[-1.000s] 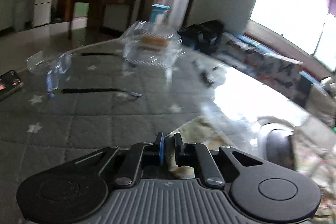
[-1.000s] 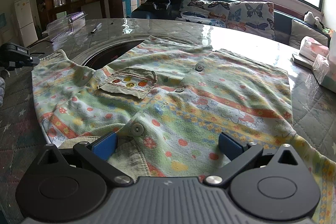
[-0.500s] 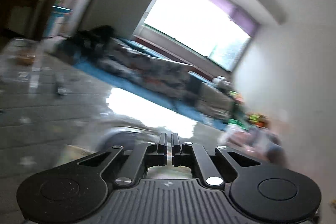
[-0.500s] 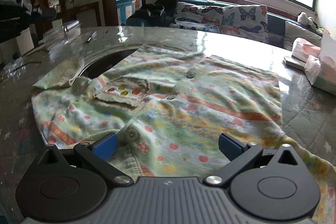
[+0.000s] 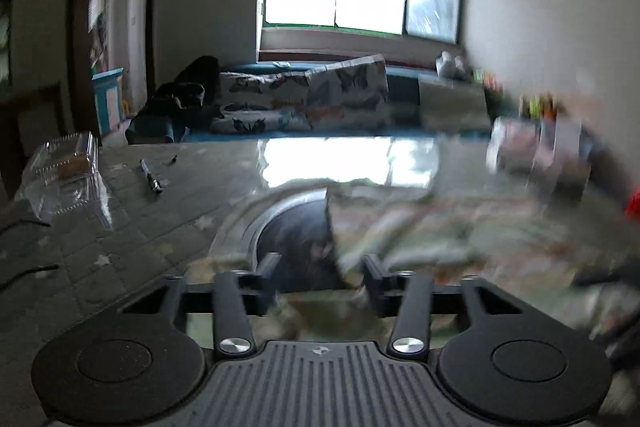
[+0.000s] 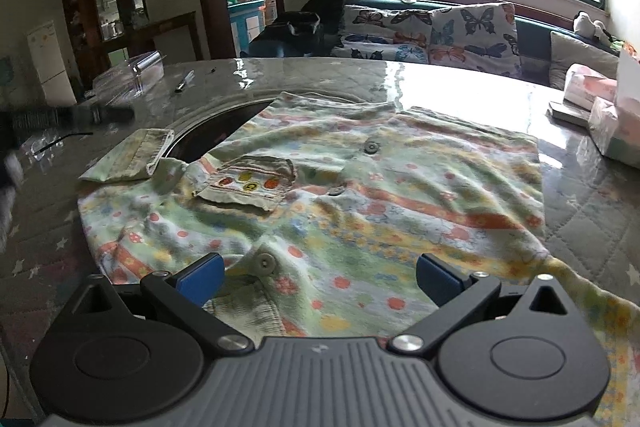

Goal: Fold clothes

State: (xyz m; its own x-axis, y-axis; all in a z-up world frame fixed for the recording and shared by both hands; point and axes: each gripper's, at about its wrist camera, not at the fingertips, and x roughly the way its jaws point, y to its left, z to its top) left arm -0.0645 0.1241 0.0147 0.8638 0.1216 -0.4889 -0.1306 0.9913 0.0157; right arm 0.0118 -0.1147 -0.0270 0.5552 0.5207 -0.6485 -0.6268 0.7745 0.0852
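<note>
A small patterned green shirt [image 6: 360,195] with buttons and a chest pocket lies spread on the round table [image 6: 460,95]. Its left sleeve [image 6: 132,159] lies folded on the table beside the body. My right gripper [image 6: 318,275] is open, low over the shirt's near hem. My left gripper [image 5: 320,273] is open and empty, just above the shirt's left edge [image 5: 420,227], which looks blurred. The left gripper also shows as a dark blur at the left edge of the right wrist view [image 6: 48,119].
A dark round recess [image 6: 216,131] sits in the table's middle, partly under the shirt. A clear plastic box [image 5: 64,171] and a pen [image 5: 150,177] lie far left. Tissue packs [image 6: 604,107] stand at the right. A sofa [image 6: 432,31] runs behind.
My left gripper swung right, opened and let go of the sleeve, which now lies folded on the table. My right gripper stayed open and nearly still.
</note>
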